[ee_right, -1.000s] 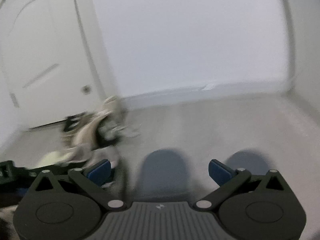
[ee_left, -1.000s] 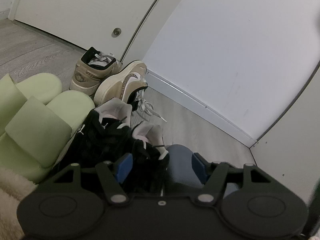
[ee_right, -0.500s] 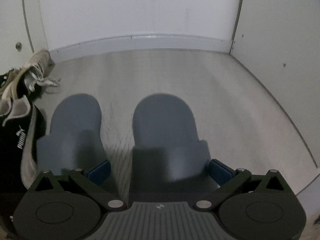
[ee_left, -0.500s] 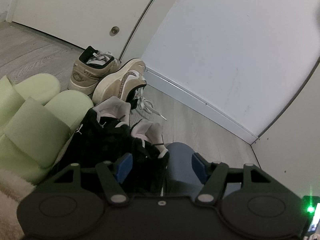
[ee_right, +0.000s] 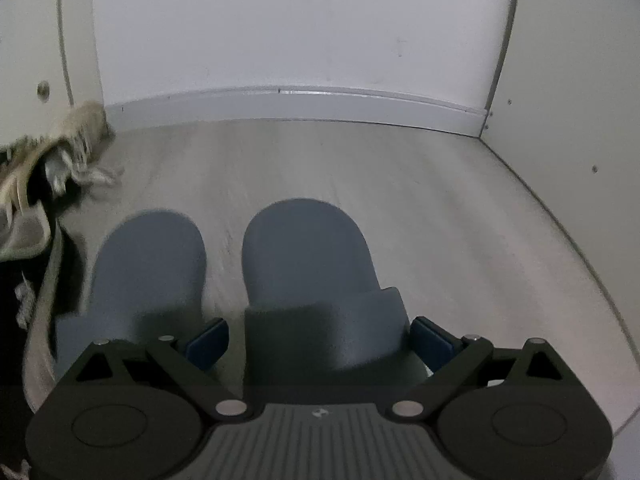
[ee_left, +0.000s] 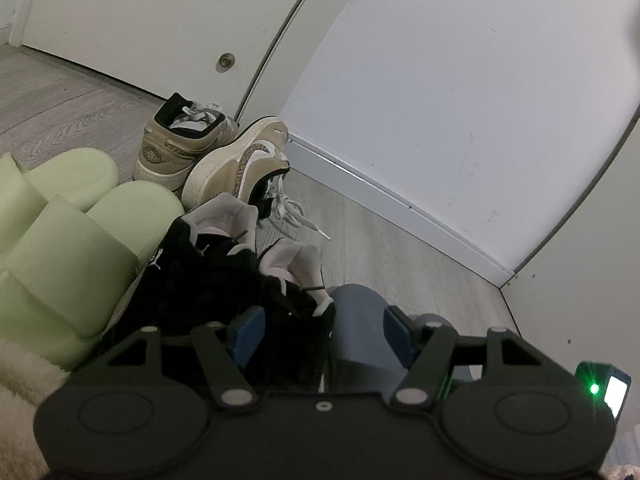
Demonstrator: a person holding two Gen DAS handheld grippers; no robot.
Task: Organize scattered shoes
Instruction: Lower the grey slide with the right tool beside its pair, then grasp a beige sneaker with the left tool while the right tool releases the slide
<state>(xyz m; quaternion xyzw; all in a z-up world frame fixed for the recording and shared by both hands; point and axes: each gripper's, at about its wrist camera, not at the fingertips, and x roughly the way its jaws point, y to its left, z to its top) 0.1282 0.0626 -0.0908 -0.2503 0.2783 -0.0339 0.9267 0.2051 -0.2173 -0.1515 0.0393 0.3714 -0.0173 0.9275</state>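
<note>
**Blue slipper pair being aligned by the wall**

The right gripper (ee_right: 318, 342) is being held spread wide around the right blue slipper (ee_right: 308, 264), pads beside its strap, contact uncertain. The left gripper (ee_left: 324, 330) is standing open, straddling the black sneaker (ee_left: 224, 280) and the left blue slipper (ee_left: 356, 320). Closing and squaring are judged to be next.

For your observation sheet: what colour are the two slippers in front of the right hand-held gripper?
Slate blue slippers, clearest in the right wrist view.

left wrist: we look low toward door (ee_left: 120, 20) | right wrist: toward baseboard (ee_right: 300, 108) | shared: blue slippers (ee_right: 312, 264)
</note>
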